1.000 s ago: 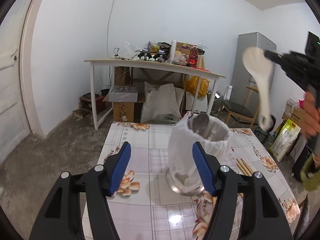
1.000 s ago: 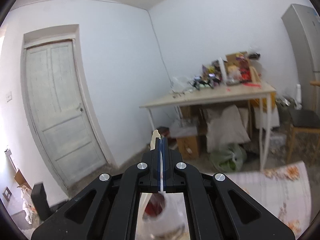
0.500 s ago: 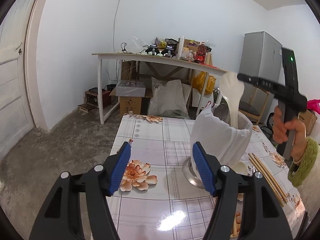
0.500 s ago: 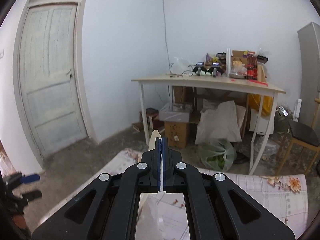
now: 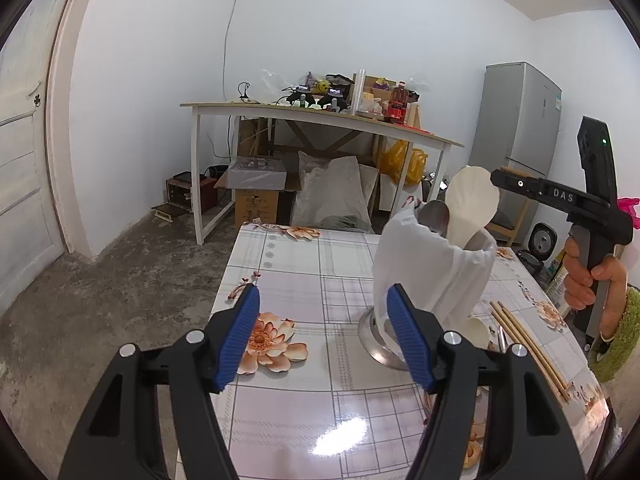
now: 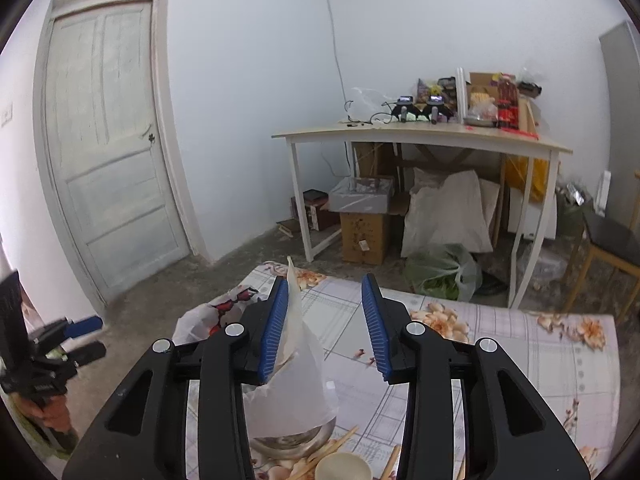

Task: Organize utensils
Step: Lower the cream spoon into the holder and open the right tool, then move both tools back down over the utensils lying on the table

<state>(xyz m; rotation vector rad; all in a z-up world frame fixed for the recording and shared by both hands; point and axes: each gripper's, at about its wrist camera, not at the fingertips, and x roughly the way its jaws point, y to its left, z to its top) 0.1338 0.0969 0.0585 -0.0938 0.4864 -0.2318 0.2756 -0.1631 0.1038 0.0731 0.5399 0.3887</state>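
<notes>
A metal holder lined with a white bag [image 5: 432, 276] stands on the floral table [image 5: 304, 304]. A cream rice paddle [image 5: 470, 208] stands in it beside a metal spoon [image 5: 434, 216]. My left gripper [image 5: 322, 328] is open and empty, low in front of the holder. My right gripper [image 6: 324, 320] is open just above the holder [image 6: 292, 392], with the paddle's edge [image 6: 294, 304] against its left pad. It shows in the left wrist view [image 5: 560, 200] right of the paddle. Wooden chopsticks [image 5: 528, 348] and a cream spoon [image 6: 342, 466] lie by the holder's base.
A red-and-white plastic bag [image 6: 216, 312] lies on the table behind the holder. Past the table are a cluttered white desk [image 5: 320, 116], boxes and sacks under it, a grey fridge [image 5: 516, 120], a chair [image 6: 608, 240] and a white door [image 6: 108, 136].
The right gripper lowered the paddle into the holder and opened, letting it go. The left gripper drew back a little from the holder.
</notes>
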